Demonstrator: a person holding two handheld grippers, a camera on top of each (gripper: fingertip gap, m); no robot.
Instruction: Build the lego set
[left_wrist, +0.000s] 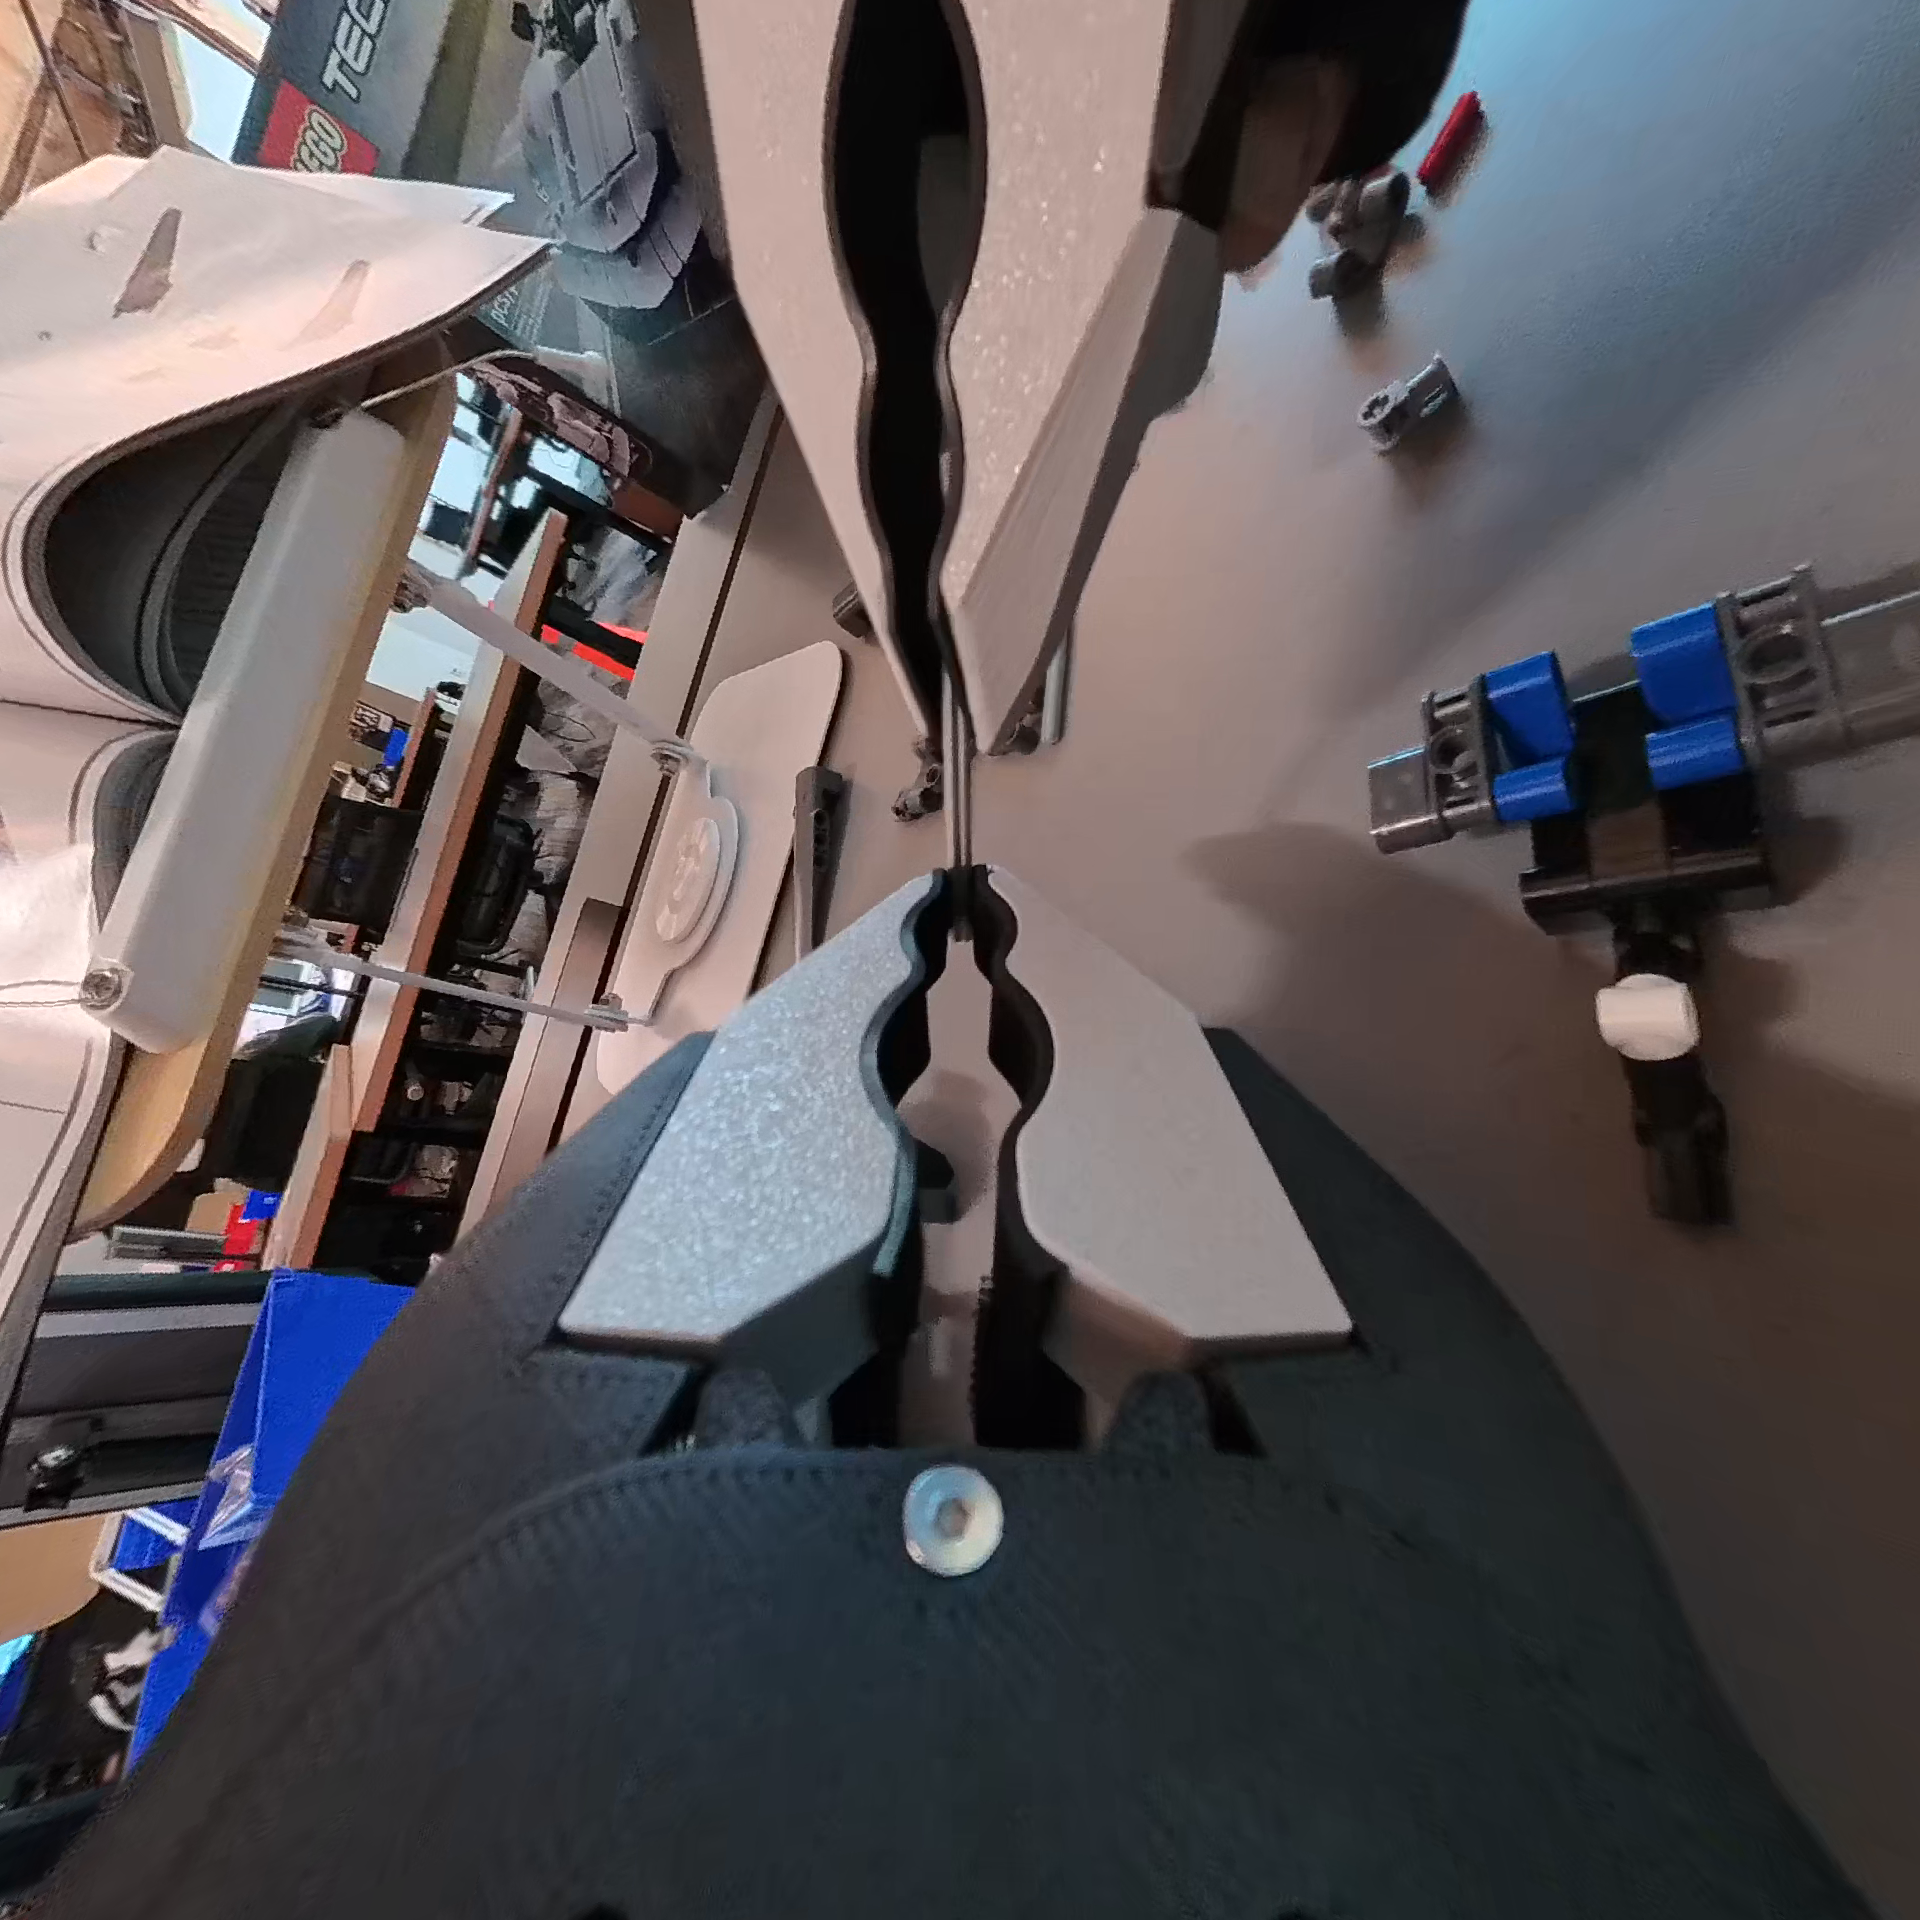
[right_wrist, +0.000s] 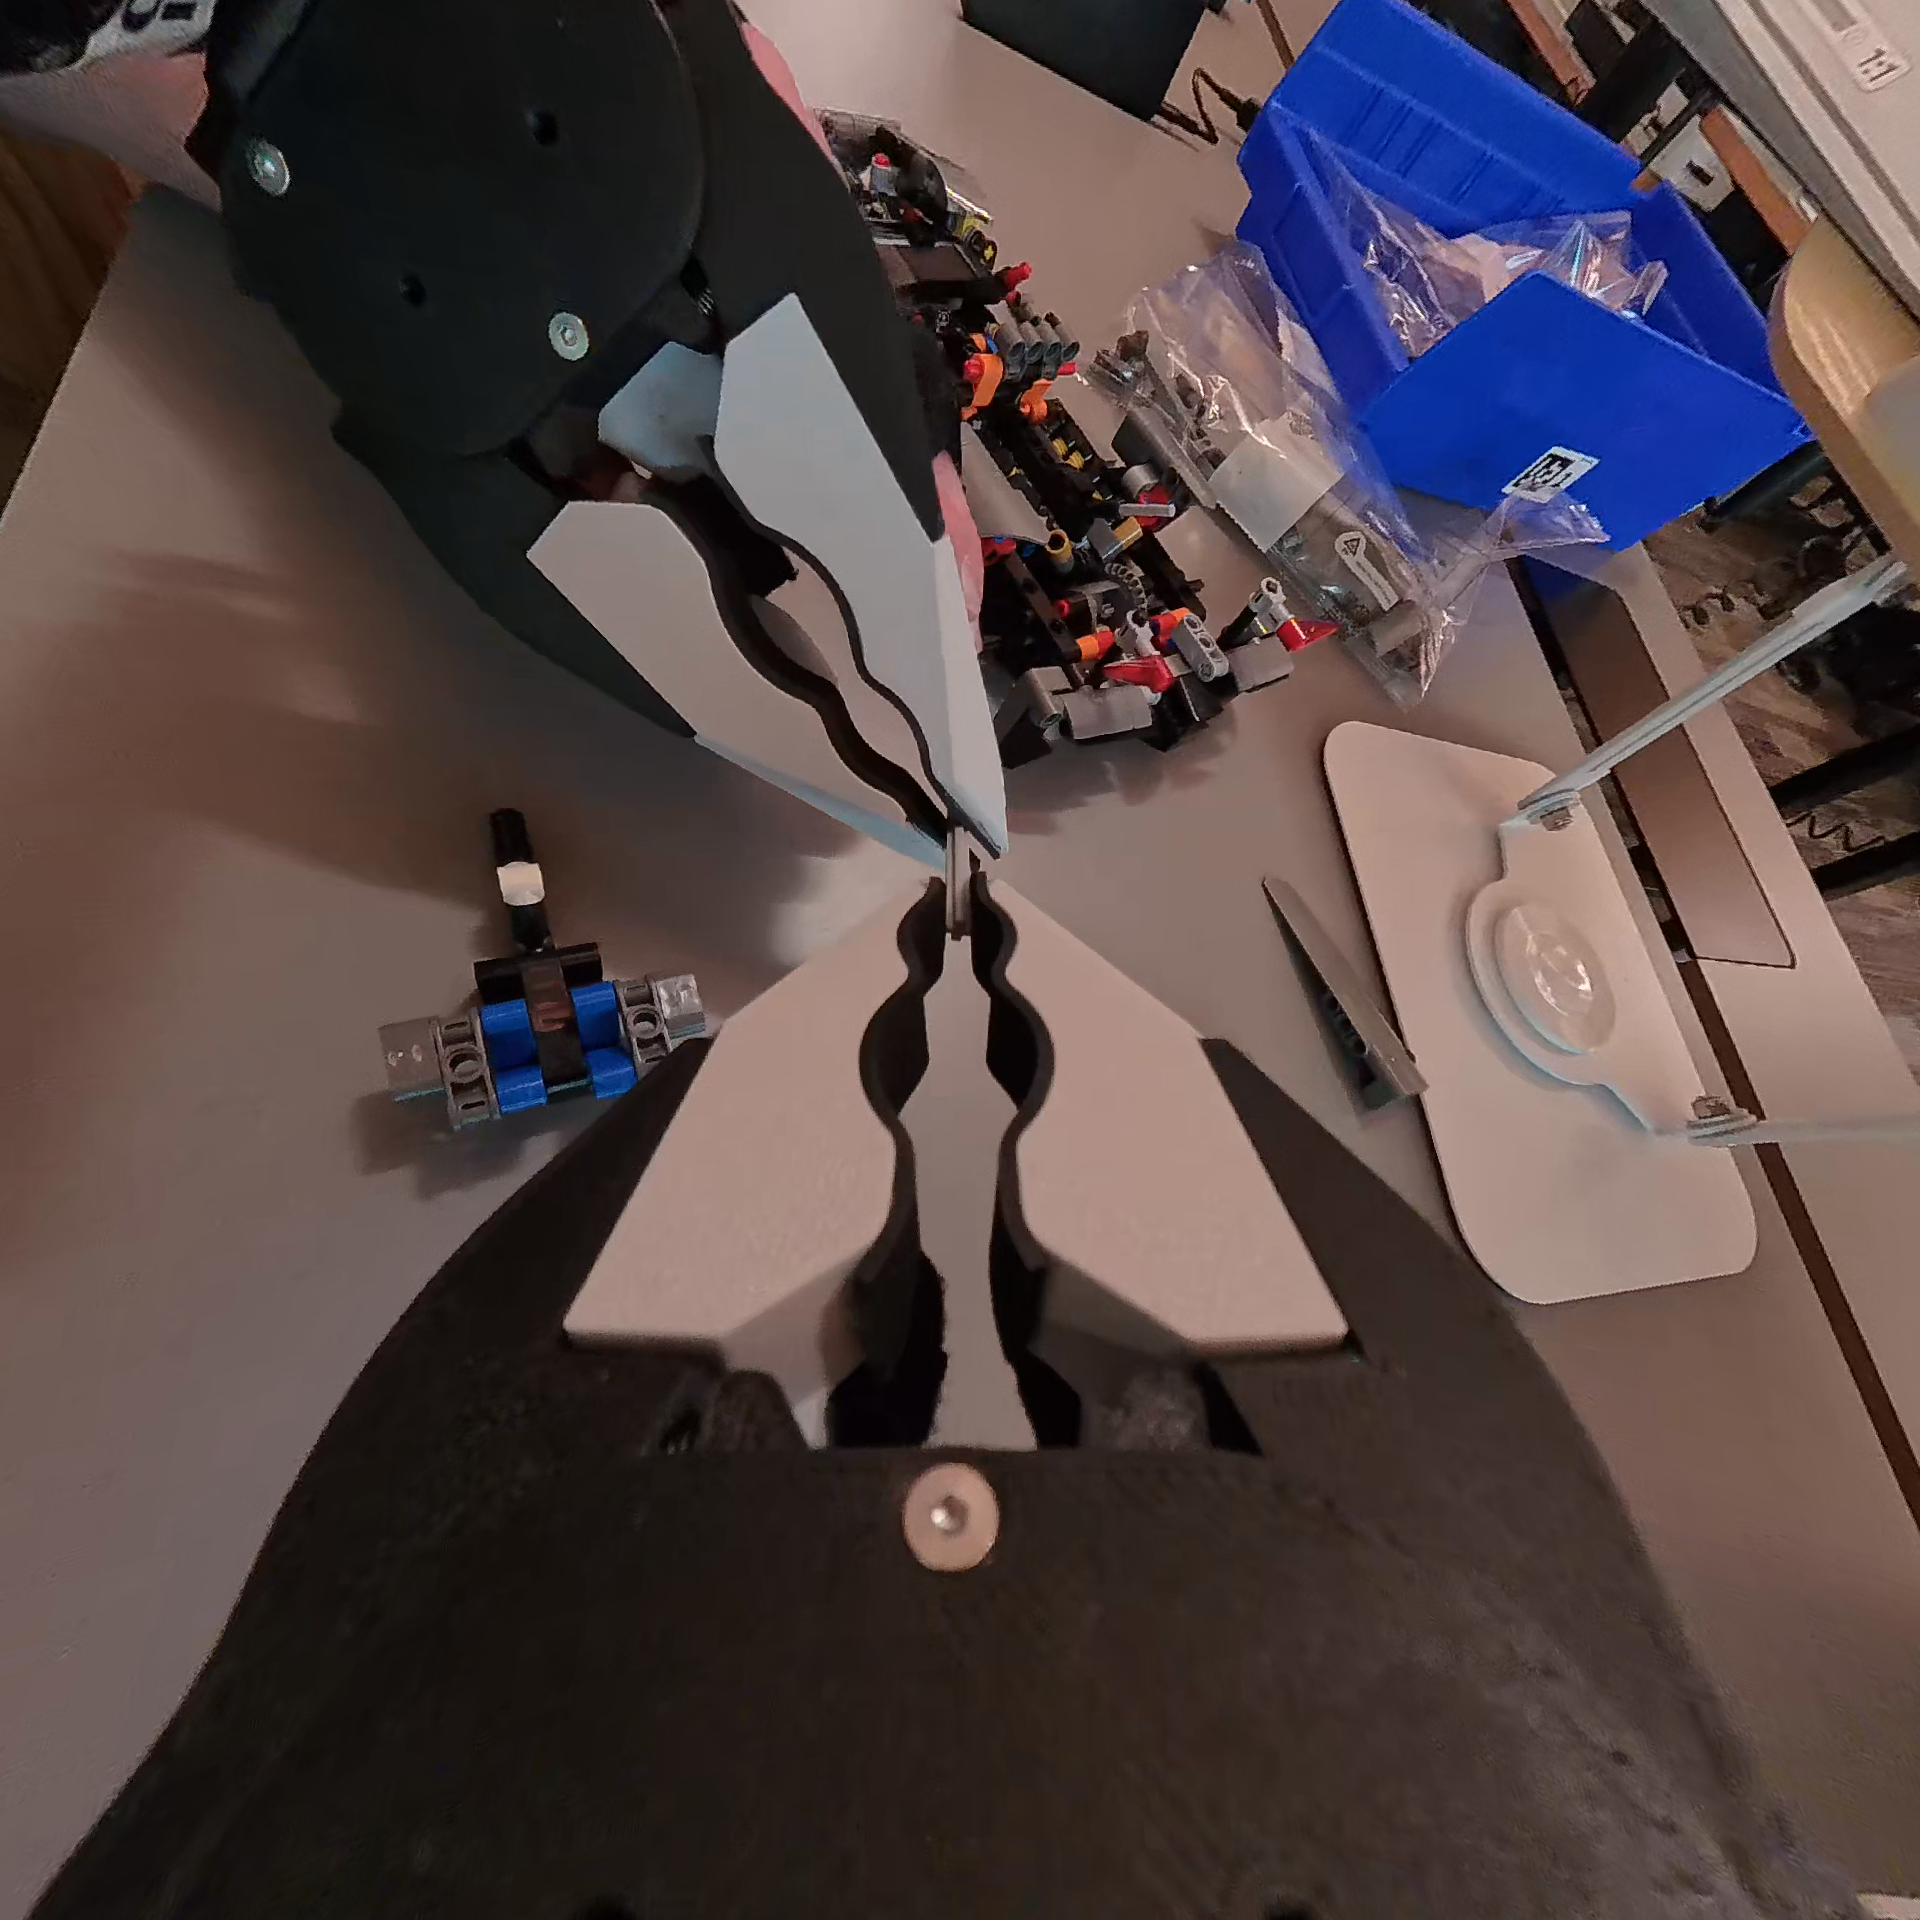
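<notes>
Left tongs and right tongs both closed on same thin grey piece, tip to tip. Risk: piece slips out, falls on table if one releases too early.

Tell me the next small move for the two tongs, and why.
Probably ease the left tongs open and draw back, leaving the thin grey piece to the right tongs. Both sets are shut on that piece, tip to tip, above the table. Two grips on one small part block fitting it anywhere, perhaps to the blue-and-grey subassembly lying nearby.
</notes>
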